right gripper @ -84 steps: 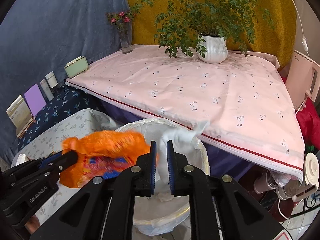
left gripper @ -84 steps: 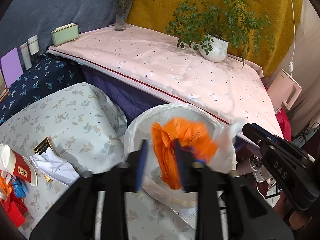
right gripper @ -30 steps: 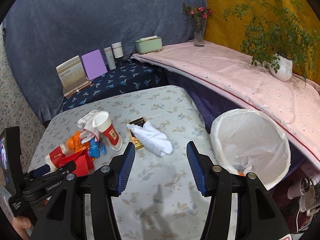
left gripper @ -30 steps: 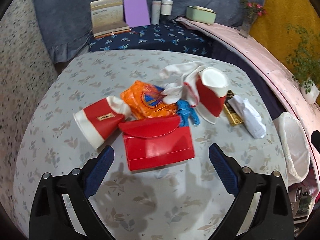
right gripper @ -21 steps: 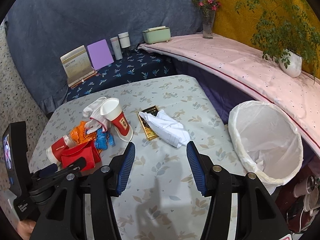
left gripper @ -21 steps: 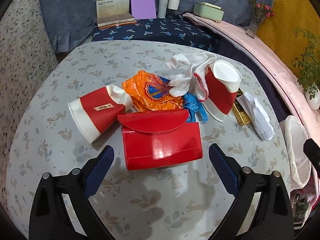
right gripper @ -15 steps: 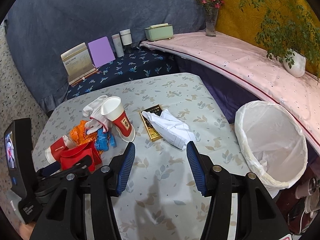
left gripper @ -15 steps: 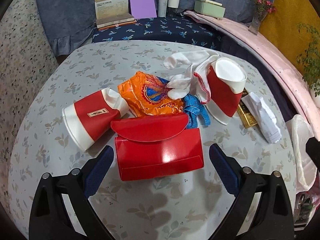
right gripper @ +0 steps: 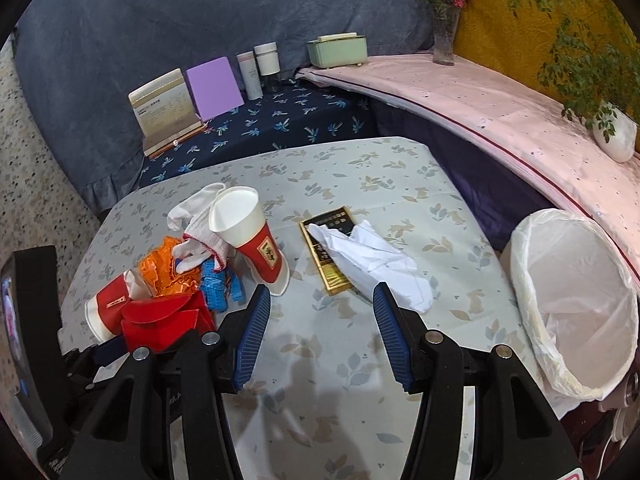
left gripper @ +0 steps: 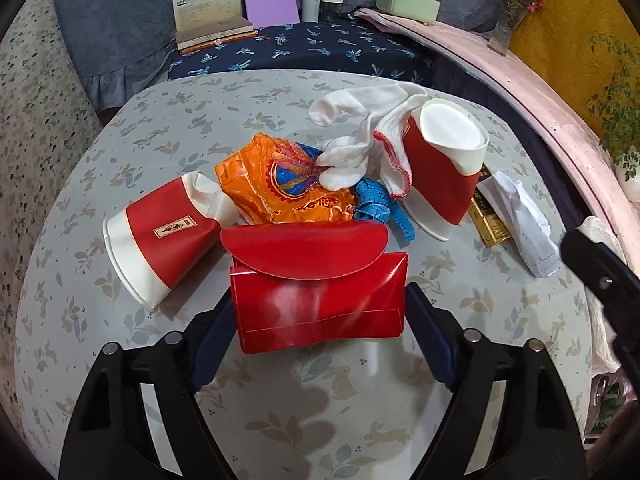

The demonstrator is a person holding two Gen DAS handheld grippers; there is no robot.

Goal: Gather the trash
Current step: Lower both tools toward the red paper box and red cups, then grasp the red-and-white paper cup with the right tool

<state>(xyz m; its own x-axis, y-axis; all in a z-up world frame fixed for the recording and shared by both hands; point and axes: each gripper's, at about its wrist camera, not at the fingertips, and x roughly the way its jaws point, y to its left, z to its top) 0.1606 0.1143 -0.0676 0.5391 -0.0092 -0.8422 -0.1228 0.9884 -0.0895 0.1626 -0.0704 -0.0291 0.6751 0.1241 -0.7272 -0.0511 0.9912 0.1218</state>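
Note:
A red paper box (left gripper: 320, 300) lies on the floral table (left gripper: 280, 420), between the open jaws of my left gripper (left gripper: 320, 320); whether the pads touch it I cannot tell. Behind it lie a tipped red-and-white cup (left gripper: 160, 236), an orange wrapper (left gripper: 276, 184), blue tape (left gripper: 376, 204), a white glove (left gripper: 360, 136) and a second cup (left gripper: 444, 176). My right gripper (right gripper: 320, 316) is open and empty above the table, near crumpled white paper (right gripper: 376, 264) on a gold box (right gripper: 328, 252). A lined white bin (right gripper: 572, 296) stands at the right.
A dark blue bench (right gripper: 256, 128) behind the table carries a booklet (right gripper: 164, 112), a purple card (right gripper: 214, 88), two jars and a green box (right gripper: 338, 52). A pink-covered ledge (right gripper: 500, 120) holds a vase and a potted plant (right gripper: 612, 128).
The orange bag went into the bin and both grippers opened. Both swung back over the table. My left gripper has moved in until the red box lies between its jaws.

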